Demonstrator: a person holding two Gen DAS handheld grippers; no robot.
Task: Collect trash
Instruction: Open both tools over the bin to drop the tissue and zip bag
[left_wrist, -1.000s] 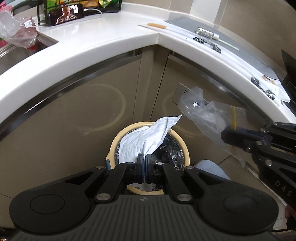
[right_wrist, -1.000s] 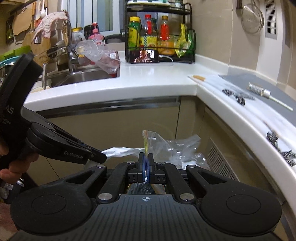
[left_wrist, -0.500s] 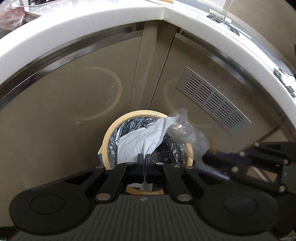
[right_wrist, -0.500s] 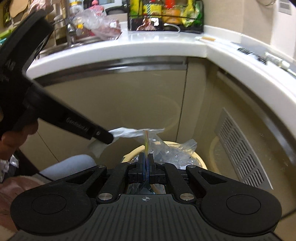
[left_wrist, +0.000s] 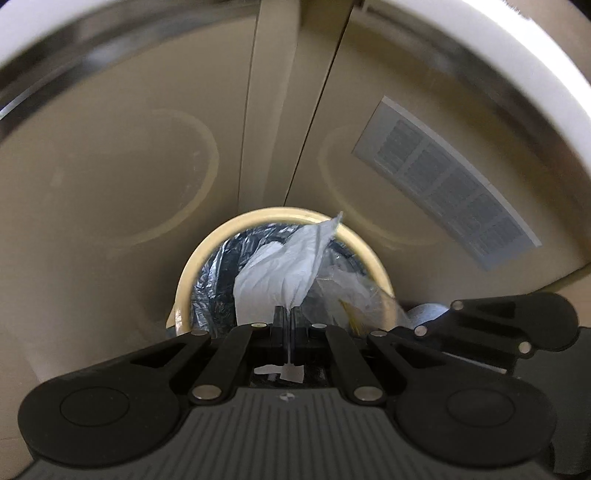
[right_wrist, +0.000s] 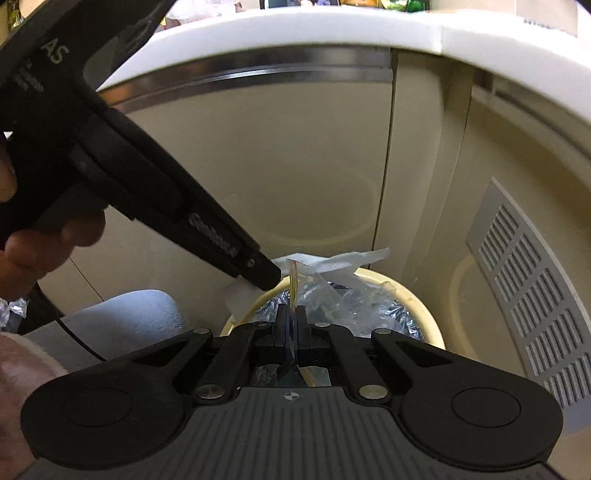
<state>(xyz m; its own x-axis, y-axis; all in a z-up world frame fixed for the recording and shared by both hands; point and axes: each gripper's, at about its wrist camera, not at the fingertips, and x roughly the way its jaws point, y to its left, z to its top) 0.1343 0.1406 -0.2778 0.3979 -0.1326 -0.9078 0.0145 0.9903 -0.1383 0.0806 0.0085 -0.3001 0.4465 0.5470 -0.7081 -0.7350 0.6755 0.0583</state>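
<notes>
Floor hidden, cream bin w/ black liner by cabinets

Dim, warm indoor light from above; white counter edge blown out, glare on metal trim. Beige cabinet doors evenly lit, soft reflected rings. Strong fisheye bending at edges. Slight motion blur on vent in left view; sharper in right view. Bin interior dark, liner glinting. Foreground black parts underexposed.
</notes>
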